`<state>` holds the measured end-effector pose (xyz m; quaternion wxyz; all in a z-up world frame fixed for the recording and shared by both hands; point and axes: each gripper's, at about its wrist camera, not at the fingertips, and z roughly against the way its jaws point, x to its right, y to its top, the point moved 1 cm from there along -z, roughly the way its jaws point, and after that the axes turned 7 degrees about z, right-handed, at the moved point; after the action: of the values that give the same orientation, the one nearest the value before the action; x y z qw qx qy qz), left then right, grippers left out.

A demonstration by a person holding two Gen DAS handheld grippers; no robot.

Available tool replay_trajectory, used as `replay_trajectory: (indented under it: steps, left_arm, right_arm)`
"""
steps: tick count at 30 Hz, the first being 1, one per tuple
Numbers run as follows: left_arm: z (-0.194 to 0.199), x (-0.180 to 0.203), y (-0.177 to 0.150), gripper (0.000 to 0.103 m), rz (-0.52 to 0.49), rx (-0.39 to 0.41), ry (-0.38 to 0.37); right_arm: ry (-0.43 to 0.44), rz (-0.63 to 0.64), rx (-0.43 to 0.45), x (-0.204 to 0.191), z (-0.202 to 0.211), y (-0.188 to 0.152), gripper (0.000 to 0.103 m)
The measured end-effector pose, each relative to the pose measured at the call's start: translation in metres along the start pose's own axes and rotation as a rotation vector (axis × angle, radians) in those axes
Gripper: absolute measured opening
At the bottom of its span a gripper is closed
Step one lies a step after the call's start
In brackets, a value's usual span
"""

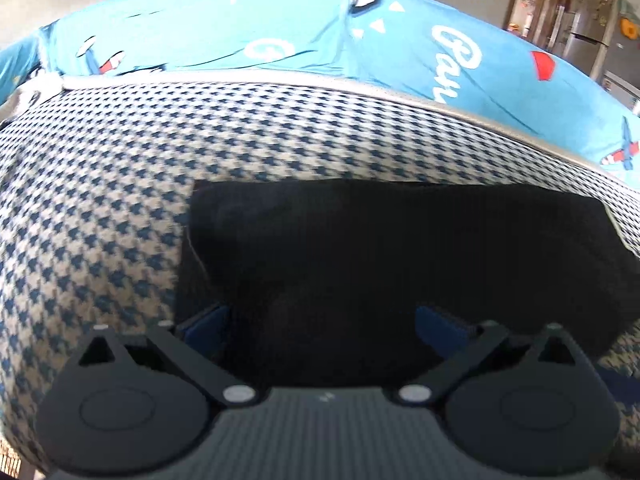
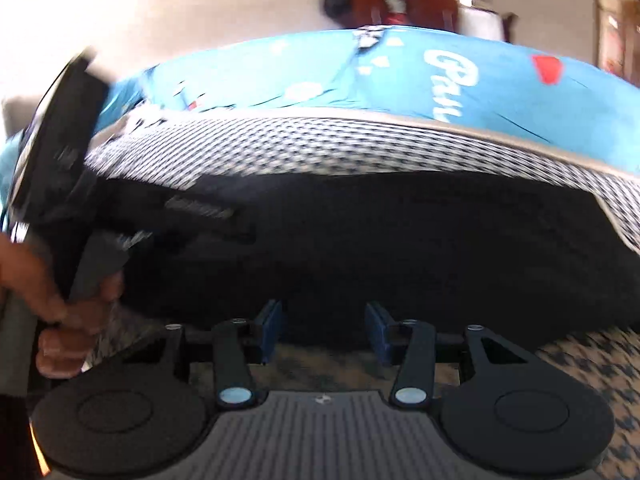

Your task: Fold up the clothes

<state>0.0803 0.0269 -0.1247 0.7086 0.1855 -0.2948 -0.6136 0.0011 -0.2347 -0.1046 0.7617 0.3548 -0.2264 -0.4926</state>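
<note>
1. Two grippers are over one dark garment (image 1: 400, 264), a black cloth lying in a roughly rectangular, already doubled shape on a houndstooth-patterned cover (image 1: 120, 200).
2. Nearest in the left wrist view, the left gripper (image 1: 322, 320) has its blue pads spread wide, with the near edge of the black cloth in the gap; the pads do not appear to press on it, so I read it as released.
3. In the right wrist view, the right gripper (image 2: 324, 326) stands with its jaws partly apart at the cloth's near edge; patterned cover shows between the pads, so it grips nothing.
4. At the left of that view a hand (image 2: 68, 320) holds the other tool, low beside the cloth's left end.
5. Judged step: a fold looks laid down and both tools seem free of the fabric. The next move probably calls for pinching two corners or one edge evenly, lifting together, and carrying it across without dragging the lower layer.
6. Beyond the cloth runs a pale border, then a bright blue printed sheet (image 1: 280, 32) with white lettering and small aeroplanes.
7. Farthest are a chair-like shape, a doorway and a fridge (image 1: 592, 40); nothing lies on the cloth itself. Blur hides the cloth's creases.
</note>
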Motion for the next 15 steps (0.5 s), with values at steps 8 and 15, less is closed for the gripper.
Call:
replay_trajectory:
  steps: [8, 15]
  left_arm:
    - [0.001, 0.032, -0.002, 0.103, -0.049, -0.022, -0.074]
    - [0.001, 0.056, 0.013, 0.103, -0.115, -0.021, -0.102]
  right_arm:
    - [-0.091, -0.265, -0.024, 0.080, 0.038, -0.010, 0.047]
    - [-0.115, -0.603, -0.048, 0.165, 0.054, -0.031, 0.047]
